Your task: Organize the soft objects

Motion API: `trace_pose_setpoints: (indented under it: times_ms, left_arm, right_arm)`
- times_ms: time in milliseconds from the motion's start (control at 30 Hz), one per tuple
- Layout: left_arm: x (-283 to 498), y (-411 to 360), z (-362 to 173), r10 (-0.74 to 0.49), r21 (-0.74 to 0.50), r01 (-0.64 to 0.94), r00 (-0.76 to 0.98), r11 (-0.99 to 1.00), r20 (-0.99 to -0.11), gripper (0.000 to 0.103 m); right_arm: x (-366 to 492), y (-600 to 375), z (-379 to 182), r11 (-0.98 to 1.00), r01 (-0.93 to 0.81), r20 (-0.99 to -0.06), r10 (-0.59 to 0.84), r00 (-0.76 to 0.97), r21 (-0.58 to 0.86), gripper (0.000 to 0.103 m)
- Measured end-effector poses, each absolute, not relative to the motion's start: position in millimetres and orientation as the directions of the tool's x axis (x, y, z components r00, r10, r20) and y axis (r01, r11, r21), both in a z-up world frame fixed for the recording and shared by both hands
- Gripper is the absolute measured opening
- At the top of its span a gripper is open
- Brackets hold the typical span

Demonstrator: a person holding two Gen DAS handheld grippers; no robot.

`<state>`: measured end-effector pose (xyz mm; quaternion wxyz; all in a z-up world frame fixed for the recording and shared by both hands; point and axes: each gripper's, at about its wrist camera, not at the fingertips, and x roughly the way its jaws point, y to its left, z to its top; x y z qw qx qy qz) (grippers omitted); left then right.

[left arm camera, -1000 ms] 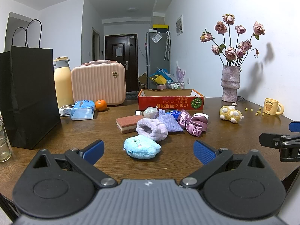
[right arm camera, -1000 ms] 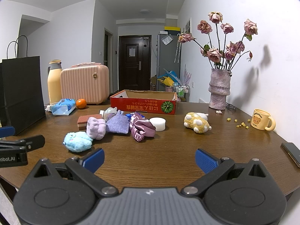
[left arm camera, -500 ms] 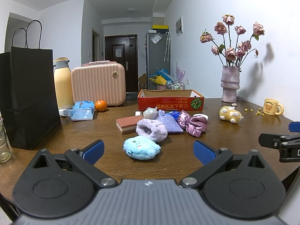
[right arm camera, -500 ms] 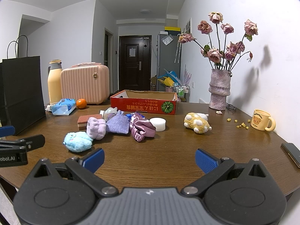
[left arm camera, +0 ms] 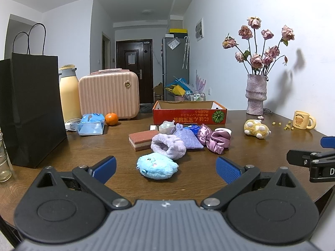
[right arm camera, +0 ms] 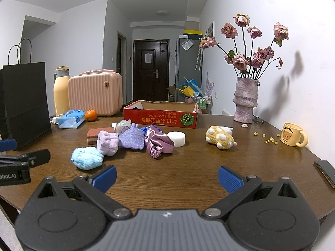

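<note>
- Left wrist view takes in a brown wooden table [left arm camera: 261, 152] that fills the near and middle ground, with everything else standing on it.
- At the far left stands a black paper bag [left arm camera: 31, 108], and right of it a pink ribbed case [left arm camera: 108, 96].
- A red cardboard box [left arm camera: 188, 115] sits open-topped at the far middle of the table, behind the soft things; what lies inside it is hidden.
- The left gripper [left arm camera: 165, 168] hangs low over the near edge, its blue pads spread wide and holding nothing.
- The right gripper [right arm camera: 166, 176] is likewise spread wide and empty, near the table's front edge.
- A vase of dried roses [right arm camera: 245, 102] stands far right against the wall.
- The soft things lie in a loose cluster in front of the box: a purple satin scrunchie [right arm camera: 159, 144] touching a lilac pouch [right arm camera: 132, 139], and a lavender fleece band [right arm camera: 107, 142] touching the pouch's left side.
- A blue plush toy [left arm camera: 157, 166] lies nearest, between the left gripper's pads in that view, not touched by them.
- A yellow plush toy [right arm camera: 219, 140] lies well apart to the right.
- A yellow bear mug [right arm camera: 293, 135] stands at the far right.
</note>
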<state>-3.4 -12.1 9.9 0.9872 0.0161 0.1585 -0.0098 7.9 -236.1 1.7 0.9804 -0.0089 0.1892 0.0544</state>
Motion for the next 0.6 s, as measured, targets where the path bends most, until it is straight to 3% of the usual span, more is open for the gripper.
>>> trace_pose_setpoints:
  times_ms: [600]
  left_arm:
    - [22.7, -12.1, 7.9, -0.017, 0.017, 0.024, 0.945, 1.0, -0.326, 0.103]
  right_arm:
    - [27.2, -232.8, -5.4, 0.992, -0.127, -0.385, 0.12, 0.915, 0.006, 0.103]
